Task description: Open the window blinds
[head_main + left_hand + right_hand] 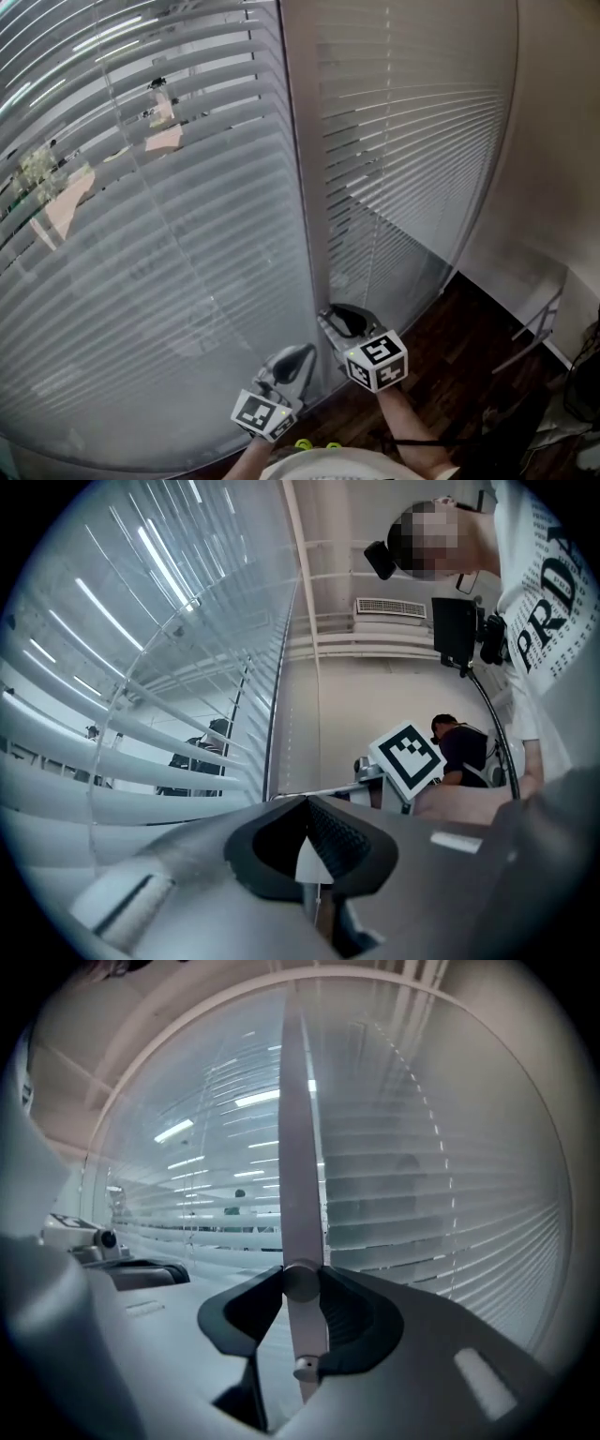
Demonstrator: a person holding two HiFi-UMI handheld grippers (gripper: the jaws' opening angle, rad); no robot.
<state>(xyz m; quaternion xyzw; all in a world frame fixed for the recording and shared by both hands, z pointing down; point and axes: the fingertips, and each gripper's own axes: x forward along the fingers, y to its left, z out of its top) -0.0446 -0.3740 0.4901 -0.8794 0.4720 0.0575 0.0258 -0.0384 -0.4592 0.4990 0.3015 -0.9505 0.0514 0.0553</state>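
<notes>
- The floor (469, 323) is dark wood boards, seen only in the lower right of the head view.
- It runs along the foot of the window blinds (187, 281) on one side and ends at a pale wall (548, 187) on the other, narrowing into the corner between them.
- A thin metal frame (536, 330) stands on the floor near that wall.
- Dark cables (589, 370) hang or lie at the far right edge; what they join cannot be made out.
</notes>
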